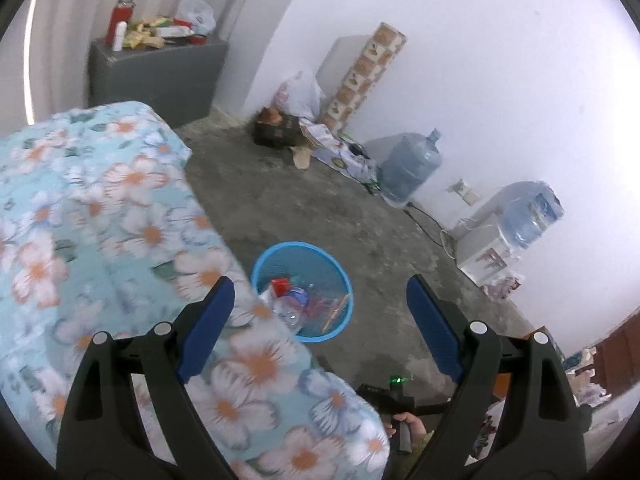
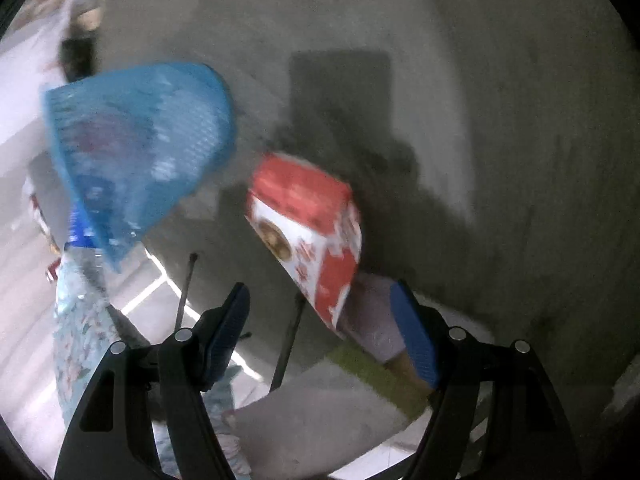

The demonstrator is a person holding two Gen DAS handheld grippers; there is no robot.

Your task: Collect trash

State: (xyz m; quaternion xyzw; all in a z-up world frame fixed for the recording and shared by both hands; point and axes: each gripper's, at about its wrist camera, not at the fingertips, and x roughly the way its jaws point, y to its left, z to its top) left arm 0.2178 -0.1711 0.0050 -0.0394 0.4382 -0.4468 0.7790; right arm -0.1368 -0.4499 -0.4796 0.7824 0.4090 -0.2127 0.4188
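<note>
My right gripper fingers gape empty just short of a red-and-white carton on the floor beside the blue mesh basket; light, crushable card, best pinched across its flat faces. Left gripper open, empty.

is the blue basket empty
No, the blue basket already holds a clear bottle and a red carton.
</note>
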